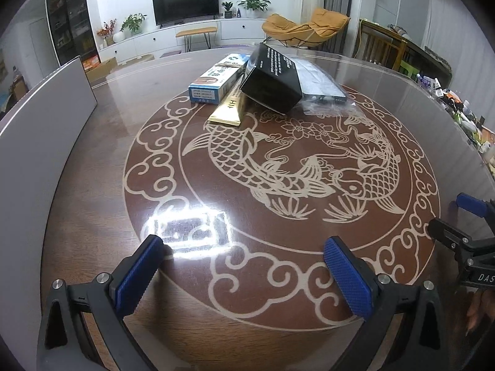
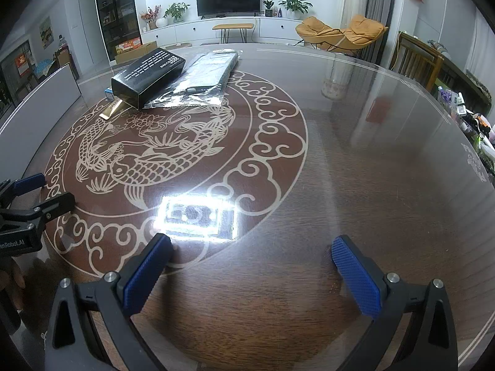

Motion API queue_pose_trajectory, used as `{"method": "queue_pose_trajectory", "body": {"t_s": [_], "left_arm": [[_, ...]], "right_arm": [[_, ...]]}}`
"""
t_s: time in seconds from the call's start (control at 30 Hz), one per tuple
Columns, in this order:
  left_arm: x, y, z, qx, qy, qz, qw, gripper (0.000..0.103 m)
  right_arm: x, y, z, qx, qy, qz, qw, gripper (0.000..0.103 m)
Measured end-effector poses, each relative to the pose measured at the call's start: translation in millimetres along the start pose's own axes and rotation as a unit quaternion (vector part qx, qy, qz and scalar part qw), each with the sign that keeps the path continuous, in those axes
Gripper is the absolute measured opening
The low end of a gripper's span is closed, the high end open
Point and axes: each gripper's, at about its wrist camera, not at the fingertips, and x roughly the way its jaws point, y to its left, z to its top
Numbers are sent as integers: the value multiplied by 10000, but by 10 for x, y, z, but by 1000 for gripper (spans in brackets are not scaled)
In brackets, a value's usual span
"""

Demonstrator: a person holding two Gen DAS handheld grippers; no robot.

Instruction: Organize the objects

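**Both grippers spread and empty, pile of objects at far side of table**

Left gripper (image 1: 244, 247): jaws spread wide, nothing between the blue pads (image 1: 136, 275), low above the table (image 1: 92, 216) near its front edge. Right gripper (image 2: 252, 250): jaws spread wide too, holding nothing, just beside the left one, over the bright lamp reflection (image 2: 198, 216).

Further out, on the fish pattern (image 1: 278, 160) under the glass top: no objects. At the far side of the pattern, well apart from both grippers, the pile. Black box (image 1: 272, 77) tilted, leaning on a blue-and-white box (image 1: 216, 80) and a gold packet (image 1: 230, 108). Touching the black box on its right, a flat dark item in clear plastic wrap (image 1: 321, 83). Behind the table, a television (image 1: 185, 6) and an orange chair (image 1: 306, 27).
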Motion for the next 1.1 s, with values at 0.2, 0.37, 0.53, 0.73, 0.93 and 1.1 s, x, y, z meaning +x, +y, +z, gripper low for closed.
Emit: {"method": "queue_pose_trajectory", "body": {"t_s": [0.2,0.37,0.53,0.73,0.93,1.1], "left_arm": [[-8,27,-6,81,4,-10,10000,103],[-37,313,-32,-231,0,138,9996,103],[-34,334,-41,-277,4,210,9994,103],[-34,338,-41,-277,5,209,9994,103],[-34,338,-41,-276,6,208,9994,103],[-35,337,-40,-274,7,207,9994,103]], "right_arm": [[-6,-9,-5,3,0,3,10000,103],[21,-12,11,8,2,8,10000,103],[118,-38,152,-245,274,199,9991,103],[298,-41,1028,157,-100,484,9987,103],[869,349,1719,-71,236,439,9987,103],[1235,668,1870,-538,497,361,9967,98]]}}
